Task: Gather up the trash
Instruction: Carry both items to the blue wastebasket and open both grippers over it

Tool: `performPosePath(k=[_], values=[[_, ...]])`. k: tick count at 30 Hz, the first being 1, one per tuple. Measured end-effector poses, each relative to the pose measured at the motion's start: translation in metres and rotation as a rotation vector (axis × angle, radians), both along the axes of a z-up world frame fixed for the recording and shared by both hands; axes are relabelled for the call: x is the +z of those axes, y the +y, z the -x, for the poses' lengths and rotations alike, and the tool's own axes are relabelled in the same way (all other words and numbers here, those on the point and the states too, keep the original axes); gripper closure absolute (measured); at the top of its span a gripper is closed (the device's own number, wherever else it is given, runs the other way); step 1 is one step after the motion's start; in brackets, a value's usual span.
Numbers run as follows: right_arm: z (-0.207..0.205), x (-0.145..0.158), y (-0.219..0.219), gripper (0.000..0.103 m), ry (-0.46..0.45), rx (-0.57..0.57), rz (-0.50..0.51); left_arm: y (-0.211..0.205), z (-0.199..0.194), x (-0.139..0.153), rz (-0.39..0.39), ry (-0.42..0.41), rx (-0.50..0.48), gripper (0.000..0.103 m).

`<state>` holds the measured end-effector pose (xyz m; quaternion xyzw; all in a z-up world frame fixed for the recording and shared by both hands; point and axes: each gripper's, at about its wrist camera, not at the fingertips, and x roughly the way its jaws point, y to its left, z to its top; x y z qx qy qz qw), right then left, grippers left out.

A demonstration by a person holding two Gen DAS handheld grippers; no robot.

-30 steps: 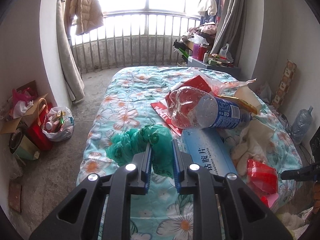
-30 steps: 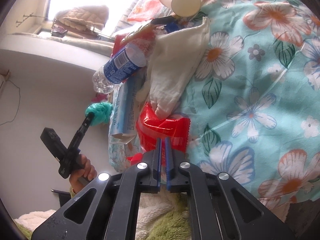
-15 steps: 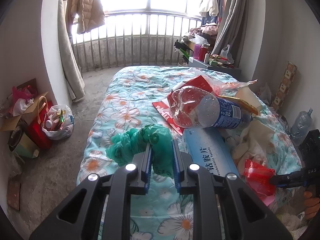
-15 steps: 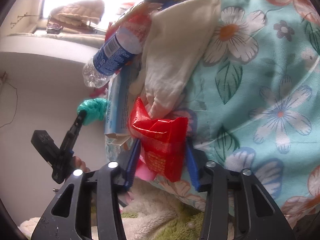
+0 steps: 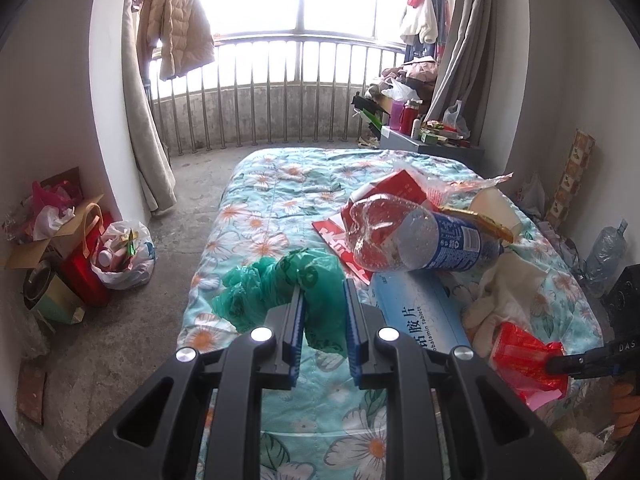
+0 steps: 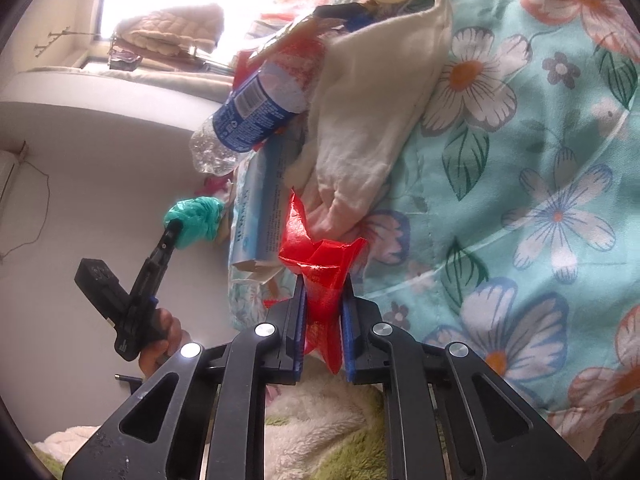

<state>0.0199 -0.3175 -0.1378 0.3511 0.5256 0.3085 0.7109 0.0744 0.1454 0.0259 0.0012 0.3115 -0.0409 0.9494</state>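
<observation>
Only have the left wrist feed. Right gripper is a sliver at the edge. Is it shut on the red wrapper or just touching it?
Observer: Shut on it. In the right wrist view the red wrapper is pinched between the right gripper pads, crumpled, its tail hanging below them.
Operator: Anything else caught in the pinch?
Observer: No. The cream cloth lies just beyond the wrapper's top, outside the pads.
Operator: Left side looks shut on the green bag from here. Confirm?
Observer: Yes. From the right wrist view the green bag bunches at the left gripper tip, held off the bedspread.
</observation>
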Motion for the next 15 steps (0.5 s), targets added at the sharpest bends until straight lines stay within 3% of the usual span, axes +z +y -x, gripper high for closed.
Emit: performPosePath(k=[7,15], values=[[0.005,0.017,0.003,0.090,-0.040,0.035,-0.061,-0.008,0.014,0.029,-0.006,-0.073,-0.033,0.086],[0.012,0.049,0.002,0.090,-0.154,0.035,-0.103,-0.046,0.022,0.063,-0.015,-0.151,-0.168,0.086]])
